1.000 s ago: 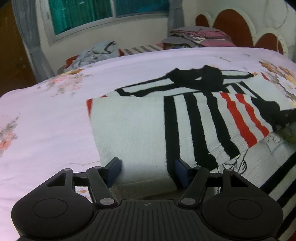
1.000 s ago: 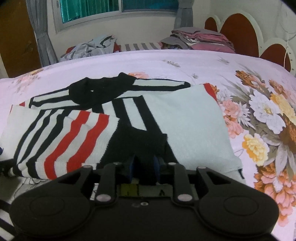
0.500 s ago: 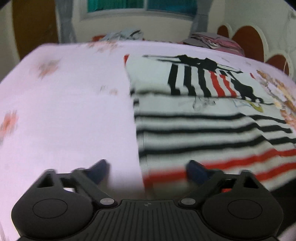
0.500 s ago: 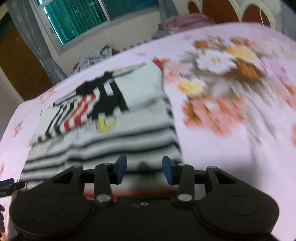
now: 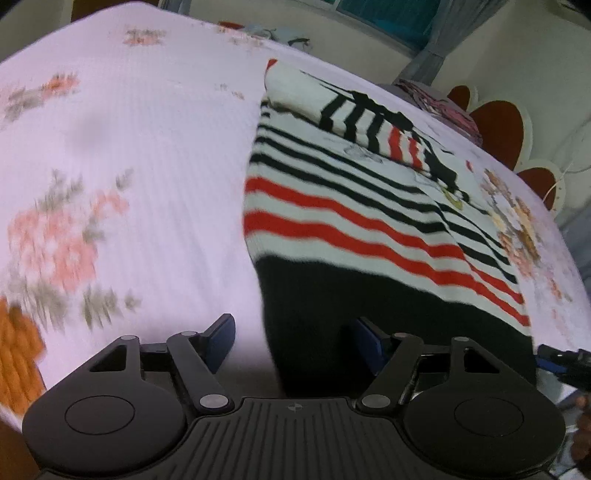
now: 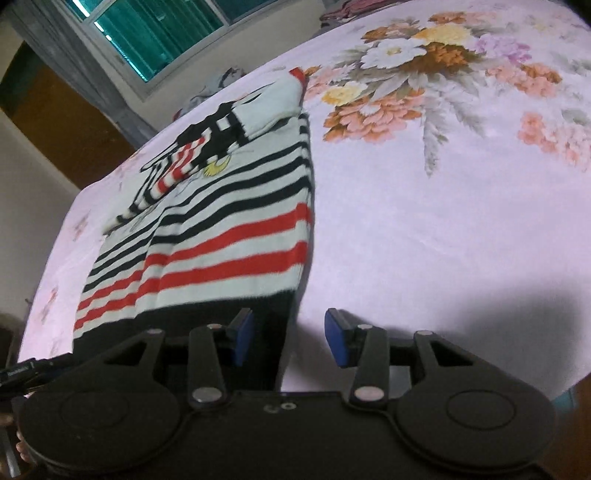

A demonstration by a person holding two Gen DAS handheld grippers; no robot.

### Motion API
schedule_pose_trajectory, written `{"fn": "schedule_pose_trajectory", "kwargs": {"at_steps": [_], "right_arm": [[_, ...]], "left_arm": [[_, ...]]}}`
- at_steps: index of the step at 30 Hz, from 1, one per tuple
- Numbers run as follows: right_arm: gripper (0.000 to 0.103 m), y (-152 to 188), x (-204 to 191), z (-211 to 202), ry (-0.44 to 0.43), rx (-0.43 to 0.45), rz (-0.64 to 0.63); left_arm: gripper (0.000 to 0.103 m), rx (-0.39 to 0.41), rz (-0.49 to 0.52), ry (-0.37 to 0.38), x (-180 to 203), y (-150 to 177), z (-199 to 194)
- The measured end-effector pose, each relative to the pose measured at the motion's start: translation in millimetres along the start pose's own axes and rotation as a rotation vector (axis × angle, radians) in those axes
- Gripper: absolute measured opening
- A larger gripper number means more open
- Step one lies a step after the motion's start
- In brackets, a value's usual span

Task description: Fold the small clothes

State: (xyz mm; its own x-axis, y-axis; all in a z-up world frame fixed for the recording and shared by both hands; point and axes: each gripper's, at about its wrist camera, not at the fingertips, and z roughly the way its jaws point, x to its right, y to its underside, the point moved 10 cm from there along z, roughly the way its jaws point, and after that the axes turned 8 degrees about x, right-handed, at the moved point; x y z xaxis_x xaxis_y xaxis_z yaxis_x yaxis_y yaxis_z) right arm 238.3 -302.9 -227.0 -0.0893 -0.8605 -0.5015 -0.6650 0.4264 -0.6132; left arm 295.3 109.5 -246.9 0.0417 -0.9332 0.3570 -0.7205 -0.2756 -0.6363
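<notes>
A small knitted sweater (image 5: 354, 206) with black, red and white stripes lies flat on the bed, sleeves folded over its chest. Its black hem (image 5: 332, 295) is nearest me. My left gripper (image 5: 295, 336) is open, straddling the hem's left corner; the hem edge runs between the blue pads. The sweater also shows in the right wrist view (image 6: 229, 229). My right gripper (image 6: 290, 338) is open at the hem's right corner (image 6: 266, 325), the left pad over black fabric, the right pad over bare sheet.
The bed has a pink sheet with flower prints (image 6: 406, 85). A heap of clothes (image 5: 439, 107) lies at the far side by the red and white headboard (image 5: 502, 125). A window (image 6: 147, 33) is beyond the bed.
Both grippers have pulled back from the folded sleeves to the sweater's black hem, one at each corner. The right gripper, which was shut on the black sleeve cuff, has let go and opened.
</notes>
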Motion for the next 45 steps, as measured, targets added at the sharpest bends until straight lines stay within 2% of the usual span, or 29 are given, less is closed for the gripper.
{"fn": "schedule_pose_trajectory", "kwargs": {"at_steps": [4,7,11,13,16,20,22,26,29,30,31,32,34,35,37,39,40,45], "right_arm": [[0.043,6,-5,5,-0.057,-0.026,0.028],[0.041,1,-7,11,-0.069,-0.02,0.036],[0.04,-11,-1,21,-0.072,-0.007,0.096],[0.041,-11,-1,25,-0.078,-0.017,0.092],[0.041,-4,-8,25,-0.116,-0.05,0.081],[0.041,6,-16,17,-0.154,-0.082,0.049],[0.041,12,-19,14,-0.188,-0.104,0.068],[0.04,17,-23,18,-0.242,-0.139,0.119],[0.028,16,-28,22,-0.263,-0.152,0.131],[0.01,15,-30,24,-0.257,-0.151,0.112],[0.007,14,-31,24,-0.226,-0.14,0.063],[0.007,11,-34,20,-0.205,-0.119,0.007],[0.006,1,-39,6,-0.245,-0.068,-0.007],[0.006,-4,-39,-1,-0.259,-0.041,-0.012],[0.006,-9,-34,-8,-0.261,-0.01,-0.026],[0.006,2,-20,9,-0.195,-0.083,-0.042],[0.006,9,-13,18,-0.16,-0.125,-0.041],[0.006,-8,-25,8,-0.214,-0.053,-0.023]], "left_arm": [[0.068,-0.002,-0.03,0.018,1,6,-2],[0.067,-0.001,-0.085,0.04,-3,-3,4],[0.067,0.001,-0.09,0.066,3,-19,23],[0.067,-0.003,-0.102,0.097,9,-23,31],[0.067,-0.025,-0.139,0.2,23,-22,40],[0.066,-0.027,-0.121,0.248,31,-11,34],[0.055,-0.02,-0.149,0.262,24,-7,30],[0.051,-0.007,-0.29,0.293,7,-9,34],[0.051,0.0,-0.274,0.27,14,-12,40],[0.019,0.005,-0.236,0.242,18,-13,39],[0.005,0.022,-0.172,0.173,19,-15,38],[0.005,0.061,-0.148,0.153,19,-21,33],[0.005,0.153,-0.184,0.17,13,-34,16],[0.005,0.162,-0.178,0.152,10,-36,13],[0.005,0.107,-0.137,0.085,2,-30,20],[0.005,0.044,-0.097,0.029,-3,-16,34],[0.005,0.057,-0.113,0.033,-3,-17,34],[0.005,0.111,-0.178,0.051,2,-23,23]]}}
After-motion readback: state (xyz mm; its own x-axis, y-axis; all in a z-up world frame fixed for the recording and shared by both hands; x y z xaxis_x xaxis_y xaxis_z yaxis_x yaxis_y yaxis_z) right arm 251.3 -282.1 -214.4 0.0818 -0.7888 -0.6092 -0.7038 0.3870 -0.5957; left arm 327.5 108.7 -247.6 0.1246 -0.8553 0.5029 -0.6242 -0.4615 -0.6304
